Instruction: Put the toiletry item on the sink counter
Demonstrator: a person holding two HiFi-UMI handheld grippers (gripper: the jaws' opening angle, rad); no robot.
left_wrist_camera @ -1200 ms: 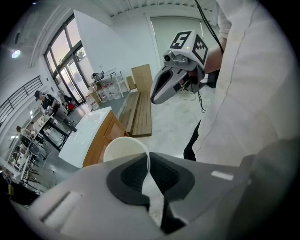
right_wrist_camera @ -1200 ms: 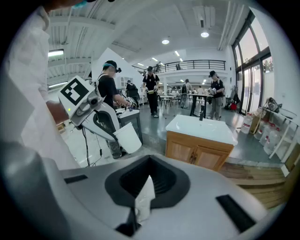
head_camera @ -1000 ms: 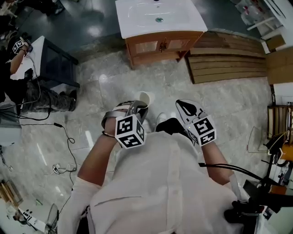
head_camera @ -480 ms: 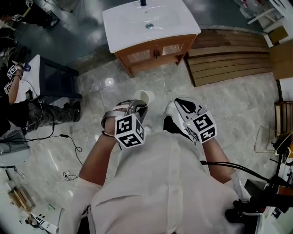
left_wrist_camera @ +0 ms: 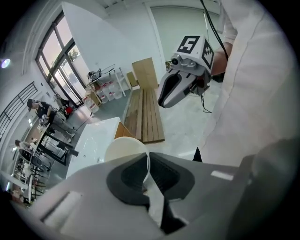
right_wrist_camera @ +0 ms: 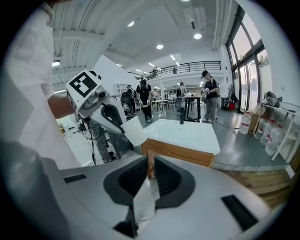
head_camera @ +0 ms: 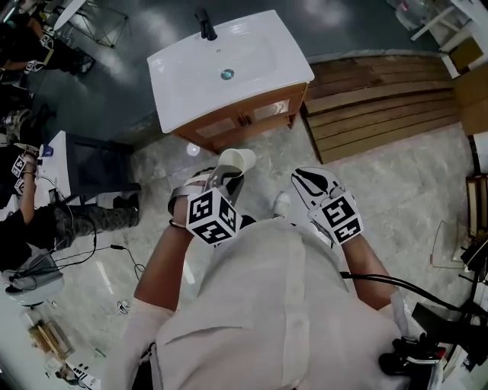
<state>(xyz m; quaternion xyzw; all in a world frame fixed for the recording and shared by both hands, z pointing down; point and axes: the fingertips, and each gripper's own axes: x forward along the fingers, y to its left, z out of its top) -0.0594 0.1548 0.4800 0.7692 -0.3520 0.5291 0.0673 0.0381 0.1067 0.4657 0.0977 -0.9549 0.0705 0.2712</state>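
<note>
A white plastic cup (head_camera: 237, 160) is the toiletry item; my left gripper (head_camera: 229, 181) is shut on its rim and holds it in the air in front of my body. In the left gripper view the cup (left_wrist_camera: 123, 147) stands just beyond the jaws, its wall pinched between them. The white sink counter (head_camera: 183, 91) on a wooden cabinet stands ahead, a step away, with a black faucet (head_camera: 204, 23) at its back. My right gripper (head_camera: 309, 180) hovers level with the left one, jaws together and nothing in them. The right gripper view shows the cup (right_wrist_camera: 135, 131) and the counter (right_wrist_camera: 187, 136).
Wooden pallets (head_camera: 381, 95) lie on the floor right of the cabinet. A dark table (head_camera: 95, 164) and a person (head_camera: 30, 213) are at the left, with cables (head_camera: 122, 255) on the marble floor. Equipment stands at the lower right (head_camera: 457, 320).
The sink counter has come closer and shifted left and down in the head view. Both grippers keep their pose, the cup still in the left one.
</note>
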